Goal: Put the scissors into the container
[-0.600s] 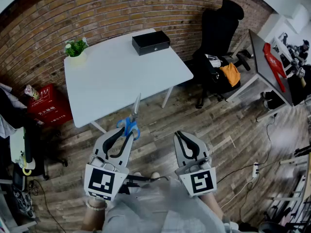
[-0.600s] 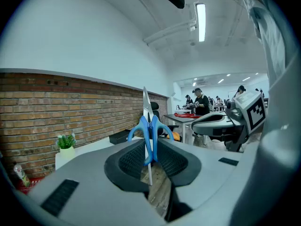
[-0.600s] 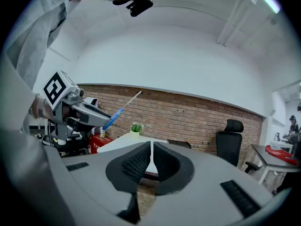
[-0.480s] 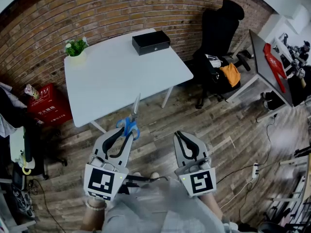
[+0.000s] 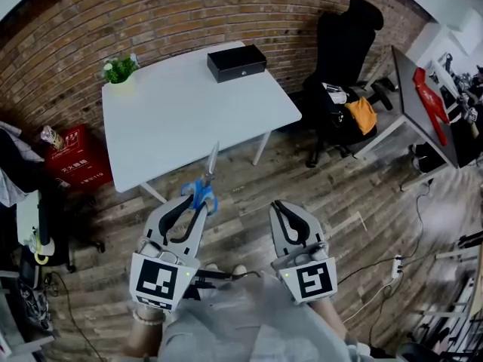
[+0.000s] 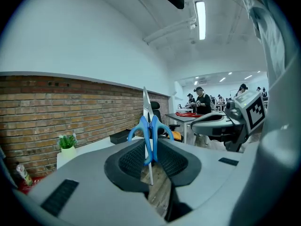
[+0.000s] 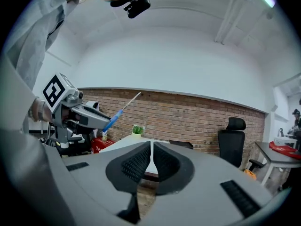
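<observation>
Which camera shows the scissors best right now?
The left gripper view: the scissors stand at its centre, blue handles clamped in the left hand-held gripper, blades up. The head view shows them small from above; the right gripper view, small, side-on.

Both grippers are held side by side, low in front of the person's body, pointing forward and away. The left gripper [image 5: 189, 208] has its jaws clamped on the blue handles of the scissors [image 5: 202, 194], whose blade sticks out beyond the jaw tips. The right gripper [image 5: 281, 210] holds nothing, its two pads drawn together with only a thin slit between them. Each gripper's marker cube [image 5: 159, 281] faces up toward the head camera. A bare left wrist [image 5: 146, 320] shows behind the left gripper.
</observation>
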The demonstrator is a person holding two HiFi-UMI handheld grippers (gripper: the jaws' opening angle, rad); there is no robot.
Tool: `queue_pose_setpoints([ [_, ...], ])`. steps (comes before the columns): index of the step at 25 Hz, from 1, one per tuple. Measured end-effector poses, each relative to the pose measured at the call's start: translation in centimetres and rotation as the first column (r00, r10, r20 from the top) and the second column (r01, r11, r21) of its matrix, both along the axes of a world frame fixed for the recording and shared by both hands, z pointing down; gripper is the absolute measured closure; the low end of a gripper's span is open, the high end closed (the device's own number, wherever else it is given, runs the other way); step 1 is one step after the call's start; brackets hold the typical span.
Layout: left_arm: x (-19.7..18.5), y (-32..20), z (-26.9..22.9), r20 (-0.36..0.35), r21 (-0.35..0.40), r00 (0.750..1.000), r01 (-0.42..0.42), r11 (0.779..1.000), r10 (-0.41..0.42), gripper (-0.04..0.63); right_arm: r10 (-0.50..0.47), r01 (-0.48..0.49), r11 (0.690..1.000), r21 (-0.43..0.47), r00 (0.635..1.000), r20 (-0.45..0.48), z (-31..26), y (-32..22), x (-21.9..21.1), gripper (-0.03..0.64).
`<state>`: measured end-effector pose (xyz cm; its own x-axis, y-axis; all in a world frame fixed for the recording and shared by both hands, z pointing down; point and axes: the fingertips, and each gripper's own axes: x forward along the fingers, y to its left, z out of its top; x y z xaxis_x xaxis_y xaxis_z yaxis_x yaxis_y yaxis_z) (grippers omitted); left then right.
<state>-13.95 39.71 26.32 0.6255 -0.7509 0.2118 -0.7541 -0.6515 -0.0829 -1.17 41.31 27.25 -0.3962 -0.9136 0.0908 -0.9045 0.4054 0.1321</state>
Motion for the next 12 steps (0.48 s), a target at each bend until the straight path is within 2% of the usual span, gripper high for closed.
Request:
queue_pose_setpoints([
  [5,1.4,0.2,0.0,-0.007,0.001,1.000,0.015,1.000,-0.015,0.503,-0.012,0.012,1.000,0.006,1.000,0.020,0.0,0.0,1.3,0.569],
  [12,3.8,1.0,-0.1,-0.005,0.001,0.999,0.042,0.999,-0.042,0.503,-0.061,0.061,0.998,0.018,0.998,-0.016,0.1,0.5,3.2,0.569],
])
